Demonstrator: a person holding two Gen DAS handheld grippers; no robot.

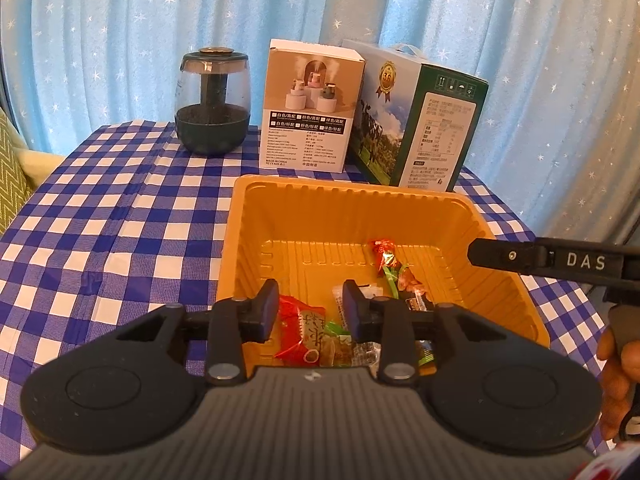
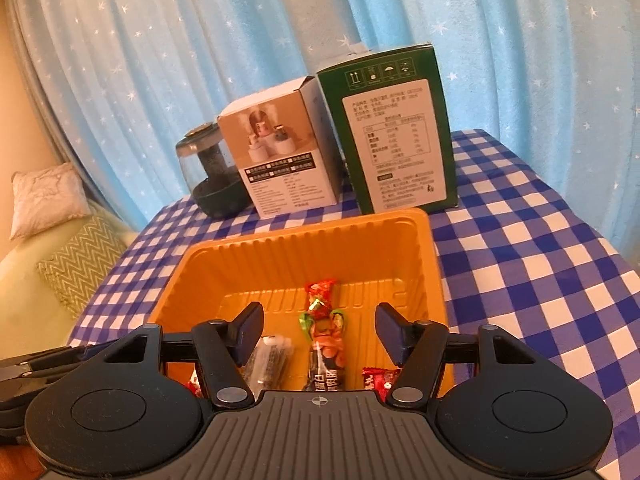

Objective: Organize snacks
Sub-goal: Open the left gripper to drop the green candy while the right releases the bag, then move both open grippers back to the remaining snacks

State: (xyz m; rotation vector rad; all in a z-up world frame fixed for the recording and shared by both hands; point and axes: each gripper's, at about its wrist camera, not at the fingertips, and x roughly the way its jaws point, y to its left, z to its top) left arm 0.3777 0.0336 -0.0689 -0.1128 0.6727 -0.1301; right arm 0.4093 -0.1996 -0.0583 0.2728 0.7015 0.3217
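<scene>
An orange plastic tray (image 1: 352, 208) sits on the checked tablecloth and holds several wrapped snacks. In the left wrist view, a red packet (image 1: 298, 330) lies at the tray's near edge and a red and green candy (image 1: 386, 258) lies farther in. My left gripper (image 1: 310, 304) is open and empty above the tray's near edge. My right gripper (image 2: 319, 326) is open and empty over the tray (image 2: 304, 240), above a red and green candy (image 2: 320, 308) and a dark snack bar (image 2: 326, 372). The right gripper's finger (image 1: 520, 258) also shows at the right of the left wrist view.
Behind the tray stand a dark glass humidifier (image 1: 214, 104), a white box (image 1: 308, 108) and a green box (image 1: 416, 124). A blue starred curtain (image 1: 120, 40) hangs behind the table. A green zigzag cushion (image 2: 80, 260) lies left of the table.
</scene>
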